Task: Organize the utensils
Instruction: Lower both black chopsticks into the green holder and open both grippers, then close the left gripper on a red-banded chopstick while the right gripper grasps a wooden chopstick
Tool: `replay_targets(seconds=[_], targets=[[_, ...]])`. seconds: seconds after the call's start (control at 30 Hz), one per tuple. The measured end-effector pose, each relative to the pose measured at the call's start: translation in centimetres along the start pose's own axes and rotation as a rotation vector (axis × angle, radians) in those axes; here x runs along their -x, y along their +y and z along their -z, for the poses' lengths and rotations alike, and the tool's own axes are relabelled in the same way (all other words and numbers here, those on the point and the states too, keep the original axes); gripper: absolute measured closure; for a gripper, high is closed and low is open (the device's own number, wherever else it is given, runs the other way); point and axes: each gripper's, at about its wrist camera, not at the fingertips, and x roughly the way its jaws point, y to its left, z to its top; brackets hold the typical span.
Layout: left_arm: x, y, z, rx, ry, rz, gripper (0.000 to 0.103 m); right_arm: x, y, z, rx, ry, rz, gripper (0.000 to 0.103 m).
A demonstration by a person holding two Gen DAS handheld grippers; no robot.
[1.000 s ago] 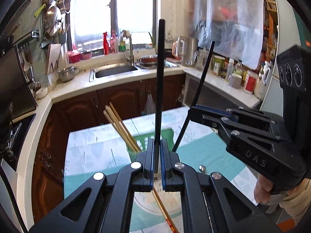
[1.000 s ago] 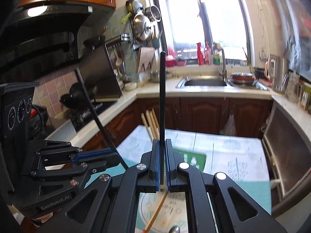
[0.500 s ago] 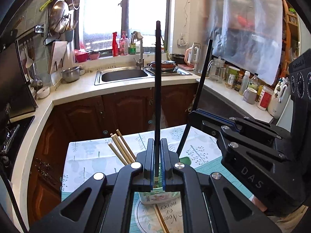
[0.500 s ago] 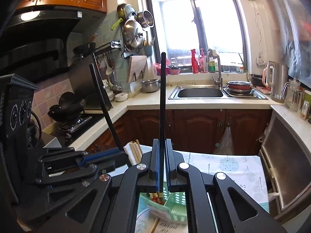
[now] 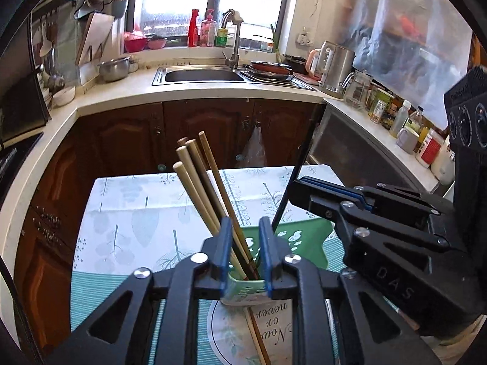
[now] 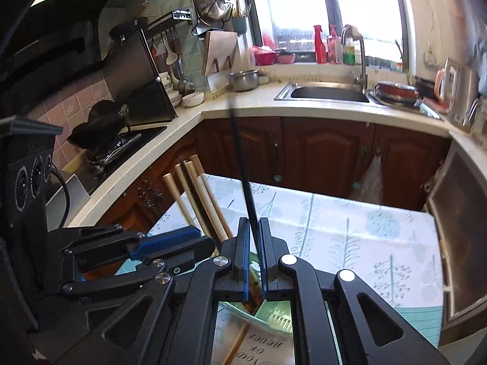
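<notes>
Left tool (image 5: 243,252) has just been opening, jaws apart, nothing pinched between them: they sit over the green holder (image 5: 243,287) on the desk (image 5: 121,206), where the wooden chopsticks (image 5: 201,188) lean. Only the right wrist view shows the right tool (image 6: 254,252) clamped on a black chopstick (image 6: 240,164). The left view adds the placemat (image 5: 274,331) under the holder.

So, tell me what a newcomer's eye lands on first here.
The bundle of wooden chopsticks leaning out of the green holder at centre, right before the left gripper, whose jaws have just been opening and grip nothing. Beside it, the right gripper pinches one black chopstick, pointing up.
</notes>
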Motion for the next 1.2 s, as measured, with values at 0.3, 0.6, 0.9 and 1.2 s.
replay_targets(seconds=[0.3,0.6,0.9,1.2], targets=[[2.7,0.3,1.2,-0.001,0.005,0.003,0.079,1.7,-0.4,0.6,-0.069,-0.017,-0.026,0.096],[4.3,0.1,4.0,0.021,0.097,0.031,0.079,6.0,0.4,5.6,-0.121,0.034,-0.022,0.088],[3.4,-0.9,10.0,0.037,0.246,0.044,0.079,7.4,0.8,14.6,-0.207,0.151,-0.02,0.086],[-0.9,-0.5,16.9,0.169,0.43,0.086,0.082,6.6,-0.4,22.8,-0.383,0.255,-0.013,0.069]])
